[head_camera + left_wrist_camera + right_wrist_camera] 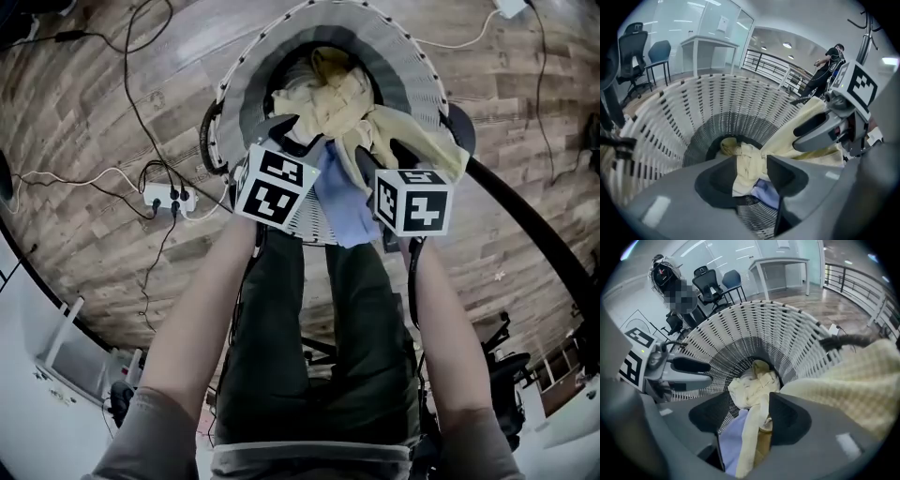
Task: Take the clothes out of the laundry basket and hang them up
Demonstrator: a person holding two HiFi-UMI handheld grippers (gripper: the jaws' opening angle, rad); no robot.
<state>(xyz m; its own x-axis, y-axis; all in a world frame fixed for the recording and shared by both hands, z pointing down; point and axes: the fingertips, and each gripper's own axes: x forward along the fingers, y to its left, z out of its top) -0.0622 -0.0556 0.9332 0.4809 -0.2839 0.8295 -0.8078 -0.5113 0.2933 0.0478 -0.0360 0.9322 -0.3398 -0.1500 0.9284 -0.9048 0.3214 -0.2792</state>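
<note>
- Head view: round white slatted laundry basket (424, 77) stands on a wood-plank floor (75, 94), just ahead of the person's dark trousers (319, 347).
- Around it: a white power strip (169, 197) lies to the left, with black cables (141, 103) looping over the boards. A black curved tube (534, 234) sweeps away from the basket's right side.
- A pale yellow waffle-textured cloth (342, 103) is bunched in the basket's well. Its long run heads from the centre out to the right, where a flap lies draped over the rim.
- A light blue cloth (339, 202) hangs over the near rim, with its long axis pointing toward the person's legs.
- Both marker cubes sit over the near rim and cover part of it.
- Left gripper view: left gripper (750, 164) points down into the basket with its jaws spread. The yellow and blue cloth show in the gap, and the pads are not pressing on them.
- Beyond the basket are office chairs (637, 51), a white table (710, 44) and a person (829, 65) far off.
- Right gripper view: right gripper (749, 399) is also aimed into the well, jaws spread and nothing pinched. A yellow strip runs lengthwise through the gap, with blue beside it on the left.
- The draped yellow flap fills that view's right side and hides the rim there.
</note>
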